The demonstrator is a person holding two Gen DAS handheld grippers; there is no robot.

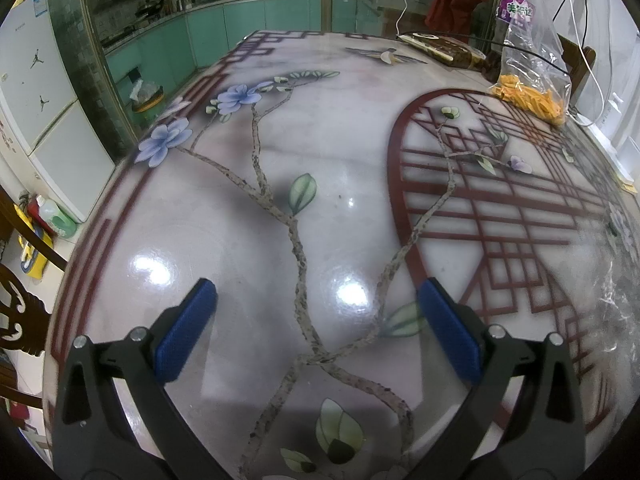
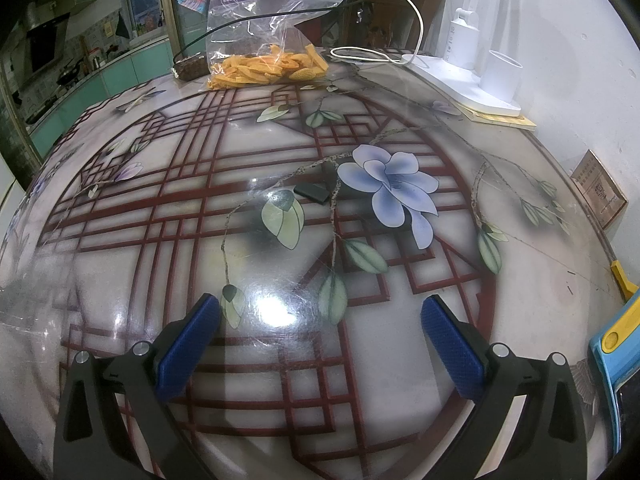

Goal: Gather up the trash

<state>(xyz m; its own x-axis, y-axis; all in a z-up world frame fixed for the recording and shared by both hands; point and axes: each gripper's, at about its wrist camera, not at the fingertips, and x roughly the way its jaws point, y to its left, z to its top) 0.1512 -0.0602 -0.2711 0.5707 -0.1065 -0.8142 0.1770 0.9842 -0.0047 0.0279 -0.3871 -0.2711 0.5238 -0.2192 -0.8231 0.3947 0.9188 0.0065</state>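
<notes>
Risk lay in the glossy table (image 2: 540, 280): both grippers, left (image 1: 316, 308) and right (image 2: 320, 320), gaped wide and empty, and the flat black scrap (image 2: 311, 191) at twelve o'clock could skid from the fingers.

Glossy printed table (image 1: 340, 168); clear crinkly plastic bag (image 2: 256, 40).

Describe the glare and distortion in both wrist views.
Left wrist view: bright lamp reflections glare off the glossy table ahead of the open left gripper; fisheye bends the table edge. Right wrist view: one glare patch sits just ahead of the open right gripper; the plastic bag glints; edges curve and darken.
</notes>
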